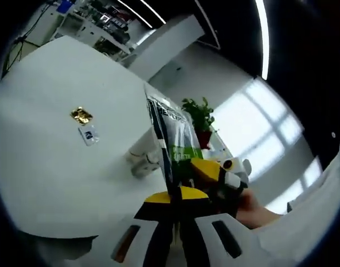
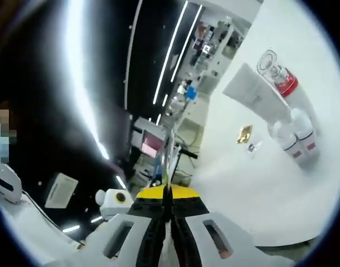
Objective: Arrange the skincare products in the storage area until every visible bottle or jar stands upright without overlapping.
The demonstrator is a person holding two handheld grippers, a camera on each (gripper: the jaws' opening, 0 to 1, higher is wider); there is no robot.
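Left hand-held gripper (image 1: 175, 196): clamped on sachet (image 1: 171, 139), frame centre.
Right hand-held gripper (image 2: 166, 196): jaws closed on the sachet's thin edge (image 2: 169, 158).
Bench (image 1: 42, 167): white; bottles (image 2: 300, 136) at right.

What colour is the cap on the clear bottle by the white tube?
Red cap, clearest in the right gripper view, beside the white tube.

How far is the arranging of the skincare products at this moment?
Looks done: two white bottles and a red-banded jar seem upright beside a white tube on the white table. In hand: the left gripper and right gripper both pinch a green-and-white sachet held above it. Left: placing that sachet, plus a gold packet and small sachet lying flat.
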